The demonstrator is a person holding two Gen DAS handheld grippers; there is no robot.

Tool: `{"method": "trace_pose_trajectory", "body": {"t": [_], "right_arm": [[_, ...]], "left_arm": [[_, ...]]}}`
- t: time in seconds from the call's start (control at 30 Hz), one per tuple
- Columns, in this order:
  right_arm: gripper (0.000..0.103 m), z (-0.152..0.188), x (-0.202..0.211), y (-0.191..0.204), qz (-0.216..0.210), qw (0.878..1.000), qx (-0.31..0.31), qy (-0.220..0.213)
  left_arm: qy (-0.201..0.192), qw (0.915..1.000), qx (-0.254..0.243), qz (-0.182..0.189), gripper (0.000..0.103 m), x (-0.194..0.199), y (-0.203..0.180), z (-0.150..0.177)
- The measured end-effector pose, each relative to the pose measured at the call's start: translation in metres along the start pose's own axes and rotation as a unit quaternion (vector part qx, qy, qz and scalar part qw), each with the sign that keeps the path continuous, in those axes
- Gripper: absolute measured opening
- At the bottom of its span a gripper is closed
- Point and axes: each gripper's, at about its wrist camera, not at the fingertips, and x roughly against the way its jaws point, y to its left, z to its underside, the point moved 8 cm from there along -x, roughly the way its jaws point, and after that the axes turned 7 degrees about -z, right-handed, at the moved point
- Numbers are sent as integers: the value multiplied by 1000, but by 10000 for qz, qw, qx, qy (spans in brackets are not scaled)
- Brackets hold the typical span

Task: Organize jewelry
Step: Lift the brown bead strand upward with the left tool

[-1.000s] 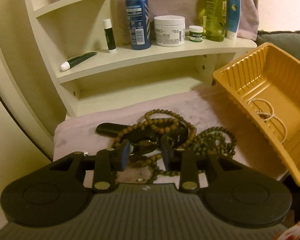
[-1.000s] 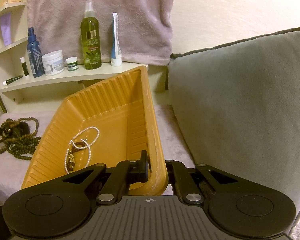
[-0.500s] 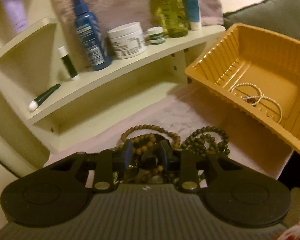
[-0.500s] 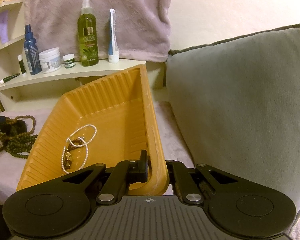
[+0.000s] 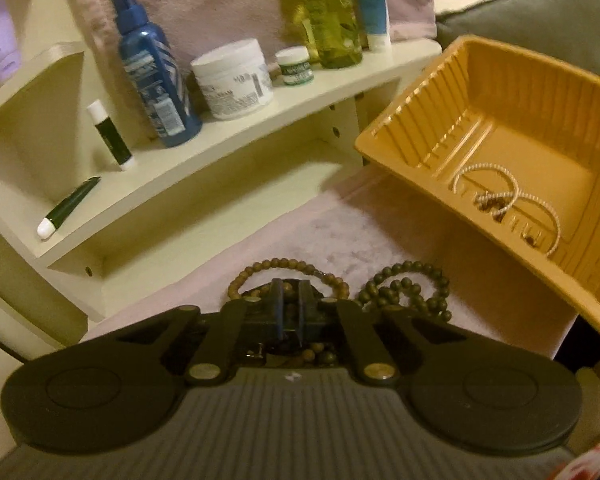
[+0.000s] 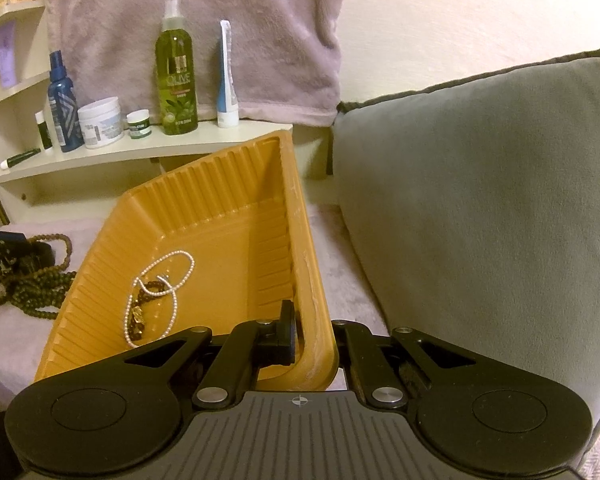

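Observation:
A pile of brown wooden beads (image 5: 288, 264) and dark green beads (image 5: 408, 284) lies on a pale pink cloth (image 5: 340, 232). My left gripper (image 5: 290, 308) is down in the pile, its jaws closing with brown beads pinched between the pads. An orange ribbed tray (image 5: 440, 120) is held tilted at the right, with a pearl necklace (image 5: 512, 188) and a small dark piece in it. My right gripper (image 6: 312, 332) is shut on the tray's near wall (image 6: 312, 280). The right wrist view shows the pearl necklace (image 6: 172, 280) on the tray floor and the bead pile (image 6: 36, 288) far left.
A cream shelf (image 5: 228, 148) behind holds a blue bottle (image 5: 152, 80), a white jar (image 5: 232, 80), a small jar, a green spray bottle (image 6: 176, 76) and tubes. A mauve towel (image 6: 180, 20) hangs behind. A grey cushion (image 6: 480, 200) stands right of the tray.
My left gripper has moved forward into the bead pile, rolled a little, and its jaws have come together on the brown beads. The right gripper and tray have barely moved.

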Motion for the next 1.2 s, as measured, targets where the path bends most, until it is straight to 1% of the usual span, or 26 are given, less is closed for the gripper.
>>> {"method": "trace_pose_trajectory", "body": {"t": [0.13,0.3,0.53,0.63,0.8,0.97,1.1,1.2], "right_arm": [[5,0,1,1,-10,10000,16,-22],[5,-2,4,4,-26,10000,23,-64],[5,-4,7,5,-31,9999,33,-119],[5,-5,7,6,-30,9999,43,-145],[5,-6,8,7,-19,9998,53,-178],[5,-7,8,8,-11,9998,41,-198],[5,-8,8,8,-8,9998,39,-209],[5,-8,8,8,-15,9998,36,-205]], "left_arm": [[-99,9994,323,37,5,17,17,-11],[-388,9966,729,41,5,49,49,-43],[-908,9924,835,19,5,96,69,-95],[-1142,9893,895,118,5,115,69,-116],[-1483,9848,817,378,5,142,54,-151],[-1710,9802,681,728,5,154,20,-177],[-1725,9774,599,1068,5,148,-13,-187],[-1616,9771,540,1272,5,136,-37,-188]]}}
